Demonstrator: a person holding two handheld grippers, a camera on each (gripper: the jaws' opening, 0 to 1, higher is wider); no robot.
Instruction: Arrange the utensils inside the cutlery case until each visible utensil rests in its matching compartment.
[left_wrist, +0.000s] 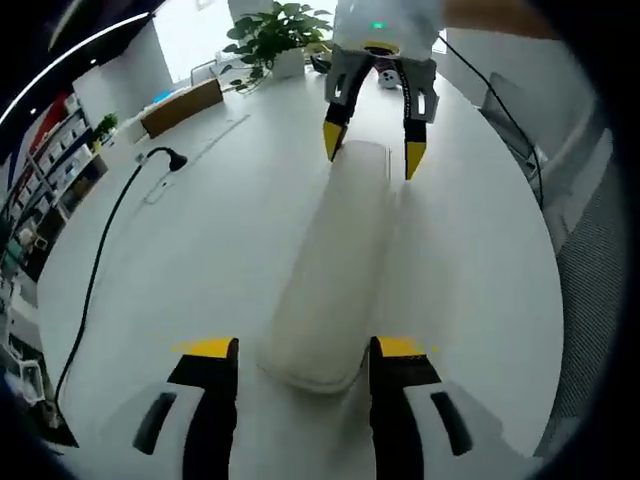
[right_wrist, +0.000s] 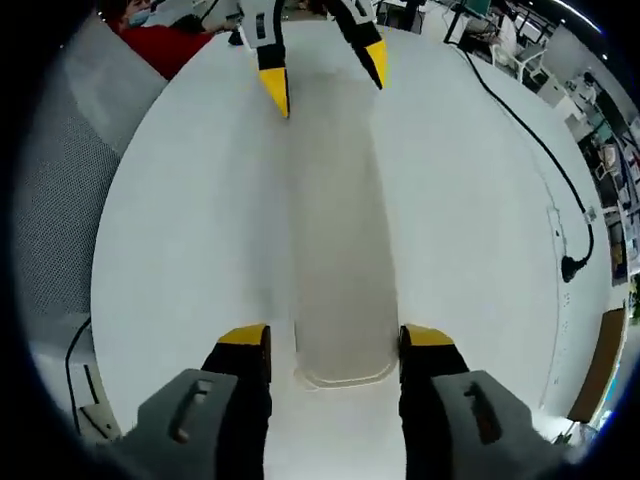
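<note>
Cutlery case (left_wrist: 330, 285) closed on white table (left_wrist: 200, 250); both hand-held grippers (left_wrist: 304, 365) (right_wrist: 333, 345) agape at opposite ends; no legible writing.

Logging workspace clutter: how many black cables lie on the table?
1: a black cable curves across the white table, its plug lying beyond the closed cutlery case. Others could lie outside the views.

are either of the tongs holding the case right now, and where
Nothing is held. The left tongs and right tongs stand open, one straddling each end of the closed cutlery case on the table.
</note>
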